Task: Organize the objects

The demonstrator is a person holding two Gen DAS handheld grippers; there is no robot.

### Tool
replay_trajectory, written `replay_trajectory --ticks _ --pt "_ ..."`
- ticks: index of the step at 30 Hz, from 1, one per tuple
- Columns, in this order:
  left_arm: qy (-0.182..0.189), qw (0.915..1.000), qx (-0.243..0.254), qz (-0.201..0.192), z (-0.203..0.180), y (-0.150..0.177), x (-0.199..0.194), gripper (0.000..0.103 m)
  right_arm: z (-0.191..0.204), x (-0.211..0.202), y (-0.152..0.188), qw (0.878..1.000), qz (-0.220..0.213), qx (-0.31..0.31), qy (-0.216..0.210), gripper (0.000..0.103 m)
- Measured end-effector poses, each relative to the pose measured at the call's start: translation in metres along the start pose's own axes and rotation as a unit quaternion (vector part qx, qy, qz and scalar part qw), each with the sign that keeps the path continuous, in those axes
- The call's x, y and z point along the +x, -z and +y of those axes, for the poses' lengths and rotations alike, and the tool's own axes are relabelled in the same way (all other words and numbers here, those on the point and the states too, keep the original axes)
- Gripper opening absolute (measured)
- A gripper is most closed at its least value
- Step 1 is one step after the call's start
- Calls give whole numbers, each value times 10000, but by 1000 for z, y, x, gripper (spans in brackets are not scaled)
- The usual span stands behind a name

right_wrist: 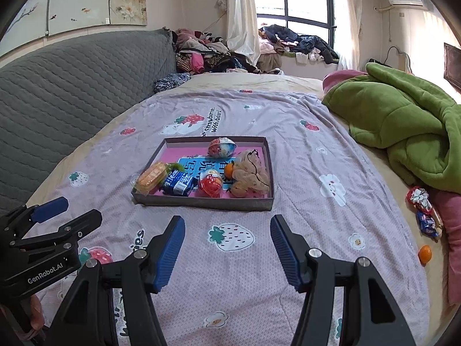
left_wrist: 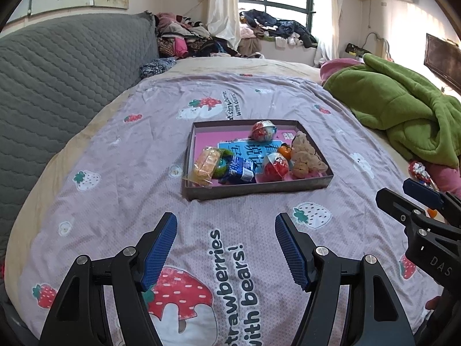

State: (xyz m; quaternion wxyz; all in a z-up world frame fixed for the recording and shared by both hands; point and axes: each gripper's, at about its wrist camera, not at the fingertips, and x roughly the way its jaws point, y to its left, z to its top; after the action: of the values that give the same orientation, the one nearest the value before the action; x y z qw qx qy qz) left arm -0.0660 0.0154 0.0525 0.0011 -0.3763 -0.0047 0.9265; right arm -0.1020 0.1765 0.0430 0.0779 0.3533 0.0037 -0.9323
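Note:
A shallow brown box with a pink floor (left_wrist: 256, 189) (right_wrist: 201, 201) lies on the strawberry bedsheet. It holds two egg-shaped toys (left_wrist: 262, 130) (right_wrist: 210, 184), an orange snack pack (left_wrist: 205, 163), a blue packet (right_wrist: 177, 184), a small orange (right_wrist: 229, 170) and a beige plush (left_wrist: 305, 152). Loose on the bed's right edge lie a small orange (right_wrist: 425, 253), a blue candy (right_wrist: 428, 223) and a red-and-white wrapped sweet (right_wrist: 417, 197). My left gripper (left_wrist: 226, 248) is open and empty, short of the box. My right gripper (right_wrist: 227, 248) is open and empty, also short of the box.
A green blanket (right_wrist: 403, 127) is heaped at the right of the bed over pink fabric (right_wrist: 452, 230). A grey quilted headboard (left_wrist: 57, 86) runs along the left. Piles of clothes (right_wrist: 207, 49) lie at the far end by the window.

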Motion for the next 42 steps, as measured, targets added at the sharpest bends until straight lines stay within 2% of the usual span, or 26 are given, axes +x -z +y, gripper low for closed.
replay_trajectory --ticks 11,22,29,36,42 --pt "-27 9999 -91 101 7 10 20 72 -2 16 11 10000 89 3 42 61" --pt "-222 9997 -23 48 14 29 45 72 -4 36 27 9999 94 -18 132 61" --pt "-166 9998 -112 49 19 38 57 72 -6 46 38 9998 69 -3 172 61" --pt "-69 9996 -70 -261 18 42 54 72 -12 51 46 9999 31 59 160 61" --pt "-59 9998 -50 -191 14 46 61 72 -21 60 53 9996 102 182 187 61"
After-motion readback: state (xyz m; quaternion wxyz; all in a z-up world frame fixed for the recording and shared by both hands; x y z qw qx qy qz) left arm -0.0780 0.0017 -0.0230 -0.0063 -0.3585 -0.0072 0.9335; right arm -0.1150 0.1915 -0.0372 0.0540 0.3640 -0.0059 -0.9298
